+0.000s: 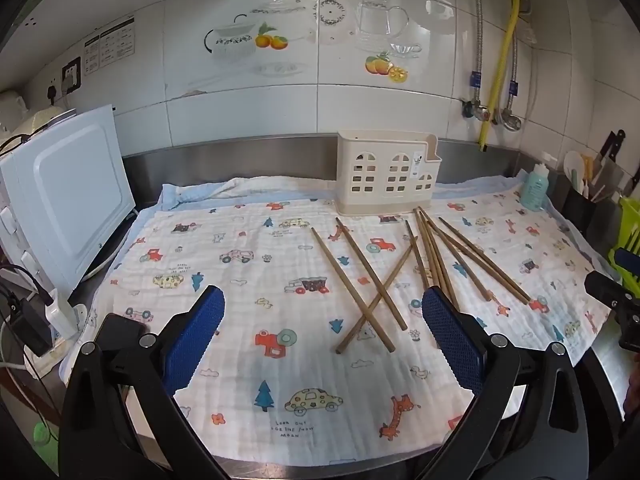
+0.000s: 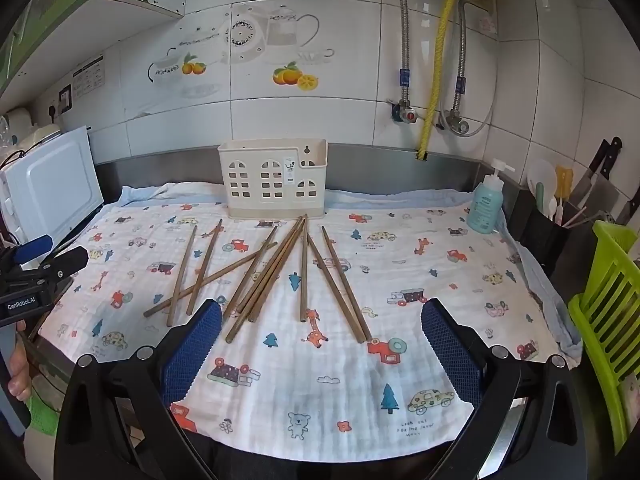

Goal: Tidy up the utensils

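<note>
Home kitchen: tiled wall (image 2: pixel 440 208), knives (image 2: pixel 600 168), probably a microwave (image 1: pixel 76 200).

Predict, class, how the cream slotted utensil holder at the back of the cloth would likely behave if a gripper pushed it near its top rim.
The utensil holder looks like thin cut-out plastic with nothing visible inside, so it is probably light and slides easily. It stands tall on a narrow base, so a high push may tip it. The soft printed cloth beneath could bunch and snag its base.

The left gripper (image 1: pixel 322 320) fills the lower part of its frame, tilted downward, blue pads spread wide with nothing between them. The right gripper (image 2: pixel 322 332) matches it (a bare hand (image 2: pixel 18 372) shows at far left).
</note>
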